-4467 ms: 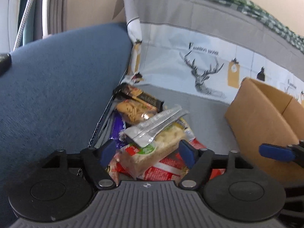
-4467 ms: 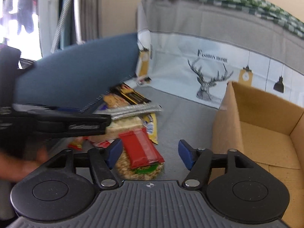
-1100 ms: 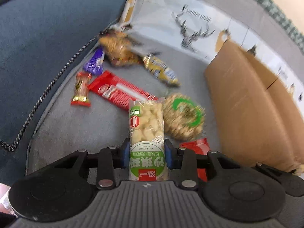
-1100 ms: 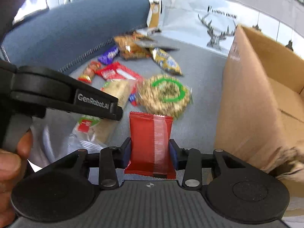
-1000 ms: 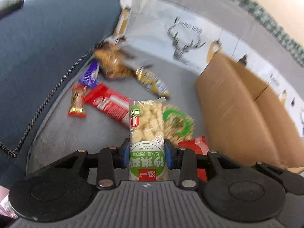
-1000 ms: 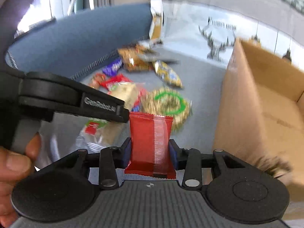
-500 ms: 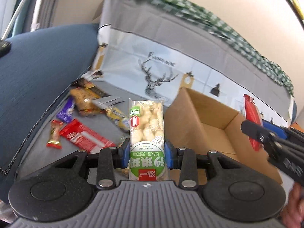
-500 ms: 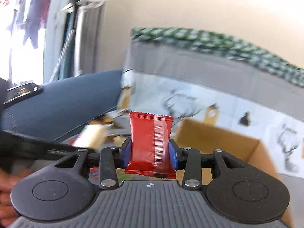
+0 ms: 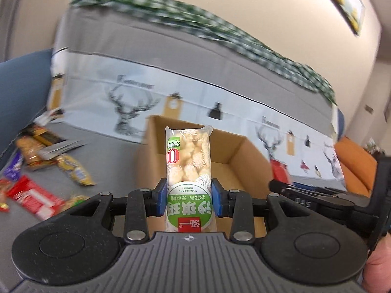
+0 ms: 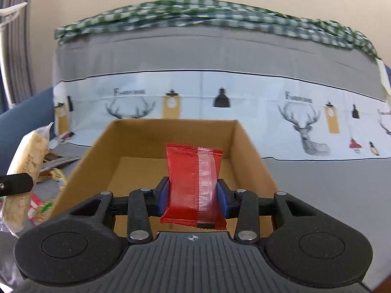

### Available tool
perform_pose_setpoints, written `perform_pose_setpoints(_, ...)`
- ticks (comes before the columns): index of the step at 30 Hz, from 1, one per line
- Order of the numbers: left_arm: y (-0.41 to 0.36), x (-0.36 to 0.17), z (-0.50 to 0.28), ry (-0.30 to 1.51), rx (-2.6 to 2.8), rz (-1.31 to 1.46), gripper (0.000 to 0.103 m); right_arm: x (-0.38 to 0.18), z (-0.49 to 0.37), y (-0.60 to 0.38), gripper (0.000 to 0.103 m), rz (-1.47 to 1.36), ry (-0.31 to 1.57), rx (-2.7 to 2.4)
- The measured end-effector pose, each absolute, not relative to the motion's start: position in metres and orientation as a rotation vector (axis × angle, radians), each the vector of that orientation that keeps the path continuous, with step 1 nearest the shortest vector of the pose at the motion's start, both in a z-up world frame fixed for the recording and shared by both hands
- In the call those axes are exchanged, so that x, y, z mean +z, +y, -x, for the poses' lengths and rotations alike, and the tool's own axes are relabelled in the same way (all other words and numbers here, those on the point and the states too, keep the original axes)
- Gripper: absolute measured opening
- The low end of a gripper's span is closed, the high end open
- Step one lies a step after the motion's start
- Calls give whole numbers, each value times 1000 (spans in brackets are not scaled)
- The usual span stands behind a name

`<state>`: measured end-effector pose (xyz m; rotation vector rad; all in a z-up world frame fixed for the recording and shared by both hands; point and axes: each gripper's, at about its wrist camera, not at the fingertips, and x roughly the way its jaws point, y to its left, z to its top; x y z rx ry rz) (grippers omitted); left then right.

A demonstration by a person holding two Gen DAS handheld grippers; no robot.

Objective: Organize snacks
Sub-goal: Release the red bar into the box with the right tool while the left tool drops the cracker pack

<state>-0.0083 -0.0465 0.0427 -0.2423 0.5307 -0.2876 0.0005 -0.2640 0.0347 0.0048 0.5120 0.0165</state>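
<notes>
Your right tool point(image 10: 193, 196) grips a red packet point(image 10: 194, 185) upright; the cardboard box point(image 10: 254, 156) opens directly ahead, below it.

box point(image 10: 251, 146) stood on seat, before printed cover point(image 10: 220, 92) | loose snacks point(image 9: 48, 171) lay left of box | puffed-snack pack point(image 9: 188, 171) between left gripper point(image 9: 188, 201) pads | flat packet point(image 10: 194, 183) between right gripper point(image 10: 194, 200) pads, above box

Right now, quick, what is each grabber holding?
Left gripper: closed on the green-and-white puffed snack pack.
Right gripper: closed on the red snack packet, in front of the cardboard box.
</notes>
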Motion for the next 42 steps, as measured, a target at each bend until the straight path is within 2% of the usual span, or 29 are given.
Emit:
perform_pose_setpoints(9,-99,28,0,540,-363,187,40,29,4,-283,42,22,542,-17)
perform_pose_setpoints(29,-95,26,-3,553,-374,216,40,30,4,-281,42,29,545,-19)
perform_pose_setpoints(30,-97,27,-2,552,-390,217,42,31,4,-281,43,29,543,-19)
perform_pose_setpoints(32,-102,28,1,539,-406,197,57,32,5,-281,49,29,534,-28)
perform_pose_setpoints(33,-104,28,3,522,-401,181,58,32,5,-282,62,30,530,-33)
perform_pose_setpoints(35,-107,29,6,498,-398,163,59,34,7,-281,74,25,516,-36)
perform_pose_setpoints(42,-104,29,10,463,-384,177,58,36,9,-279,75,26,507,-35)
